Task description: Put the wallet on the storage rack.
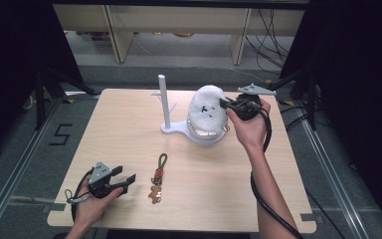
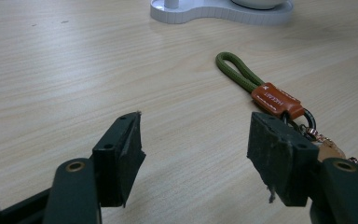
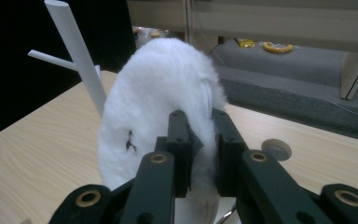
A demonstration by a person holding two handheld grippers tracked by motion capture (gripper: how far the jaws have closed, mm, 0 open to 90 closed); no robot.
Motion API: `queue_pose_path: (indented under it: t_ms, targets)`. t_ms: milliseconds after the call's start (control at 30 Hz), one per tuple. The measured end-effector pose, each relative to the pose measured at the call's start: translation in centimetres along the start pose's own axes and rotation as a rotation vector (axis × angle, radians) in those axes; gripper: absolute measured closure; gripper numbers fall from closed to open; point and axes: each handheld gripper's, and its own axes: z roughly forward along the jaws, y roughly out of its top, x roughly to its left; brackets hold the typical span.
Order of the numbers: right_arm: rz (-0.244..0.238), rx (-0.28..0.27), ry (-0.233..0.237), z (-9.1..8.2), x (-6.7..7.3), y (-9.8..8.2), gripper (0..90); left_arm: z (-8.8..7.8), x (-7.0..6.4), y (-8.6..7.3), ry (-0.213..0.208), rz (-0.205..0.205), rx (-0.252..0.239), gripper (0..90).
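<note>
Right gripper view shows the right gripper (image 3: 200, 154), jaws pinched on the white plush pouch (image 3: 154, 107)'s zipper edge; the stand's post (image 3: 77, 51) rises beyond-left; left gripper (image 2: 193, 154) jaws wide.

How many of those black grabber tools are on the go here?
2. The left gripper is by the table's near left edge, jaws open; the right gripper is at the far side, clamped on the white plush.

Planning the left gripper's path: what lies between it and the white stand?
In the high view, a keychain lies right of the left gripper; the table toward the stand is otherwise bare.
</note>
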Motion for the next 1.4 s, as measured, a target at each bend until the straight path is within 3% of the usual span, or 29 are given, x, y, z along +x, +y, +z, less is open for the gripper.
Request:
queue_pose_path:
  t_ms: [100,167,200,300,533,633,833,933,1033,1100,1233,1400]
  targets:
    - [-0.019,-0.004,-0.009,0.8,-0.1,0.2,80.5,0.0,0.0,0.0,-0.002,-0.001,0.0,34.5]
    - [0.006,-0.001,-0.007,1.2,0.1,0.3,80.5,0.0,0.0,0.0,0.0,-0.002,0.003,34.5]
    - [-0.015,-0.008,-0.008,1.5,-0.1,0.3,80.5,0.0,0.0,0.0,-0.001,-0.002,0.002,34.5]
    - [0.012,0.004,-0.005,2.0,0.0,0.4,80.5,0.0,0.0,-0.1,-0.003,-0.005,0.002,34.4]
    - [-0.001,-0.01,-0.002,3.4,-0.6,0.3,80.4,0.0,0.0,-0.1,-0.002,-0.004,0.002,34.4]
    - [0.032,-0.011,0.001,3.8,-0.6,0.1,80.4,0.0,0.0,-0.1,-0.004,-0.005,0.002,34.4]
    - [0.026,-0.017,0.0,4.8,-1.0,-0.5,80.4,0.0,0.0,-0.1,-0.002,-0.002,0.005,34.3]
    - [0.041,-0.022,0.002,5.0,-1.0,-0.6,80.4,0.0,0.0,-0.1,-0.006,-0.001,0.006,34.3]
    - [0.019,-0.032,-0.004,5.3,-1.2,-0.9,80.3,0.0,0.0,-0.1,-0.005,-0.001,0.006,34.3]
    - [0.043,-0.028,-0.005,5.4,-1.3,-1.1,80.3,0.0,0.0,-0.1,-0.004,-0.001,0.007,34.3]
    - [0.044,-0.027,-0.019,5.4,-1.5,-1.5,80.3,-0.1,0.0,-0.1,-0.005,0.0,0.004,34.3]
    - [0.018,-0.025,-0.045,5.7,-1.9,-2.4,80.3,0.0,0.0,-0.2,-0.004,0.001,0.009,34.3]
